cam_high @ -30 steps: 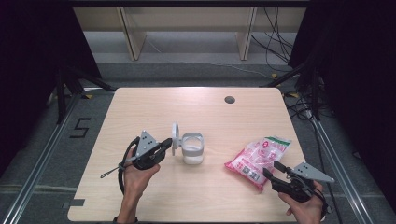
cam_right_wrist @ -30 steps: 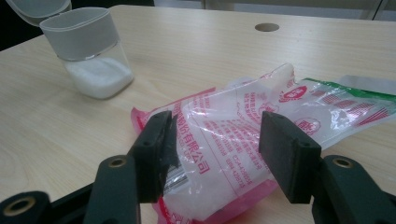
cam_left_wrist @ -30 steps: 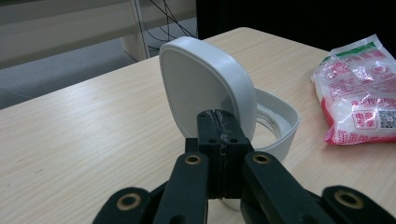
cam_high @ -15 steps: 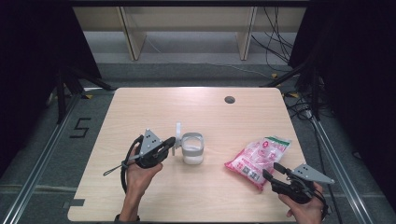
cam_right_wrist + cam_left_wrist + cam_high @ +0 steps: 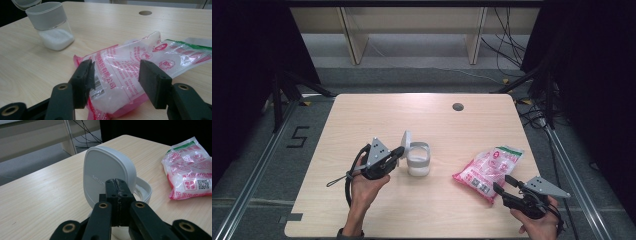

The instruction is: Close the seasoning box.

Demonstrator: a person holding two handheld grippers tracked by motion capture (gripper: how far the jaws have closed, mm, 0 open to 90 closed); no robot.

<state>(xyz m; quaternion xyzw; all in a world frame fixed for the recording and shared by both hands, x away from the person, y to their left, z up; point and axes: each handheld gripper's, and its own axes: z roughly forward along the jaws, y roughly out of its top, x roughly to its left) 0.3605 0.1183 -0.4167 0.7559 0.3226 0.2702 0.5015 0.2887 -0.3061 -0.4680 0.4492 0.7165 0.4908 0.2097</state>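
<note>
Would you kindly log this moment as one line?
left tool: shut, at jar lid | right tool: open around bag | jar: open

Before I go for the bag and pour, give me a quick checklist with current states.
1. Jar lid swung open: ok, it stands up beside the mouth.
2. Left gripper shut, jaws together in front of the lid: ok. Whether it pinches the lid's edge: cannot tell.
3. Jar upright on the table, some white grains already inside: ok.
4. Right gripper open, jaws either side of the bag's near end: ok. Pads not pressing yet.
5. Bag opened for pouring: cannot tell.
6. Bare table between bag and jar: ok.
</note>
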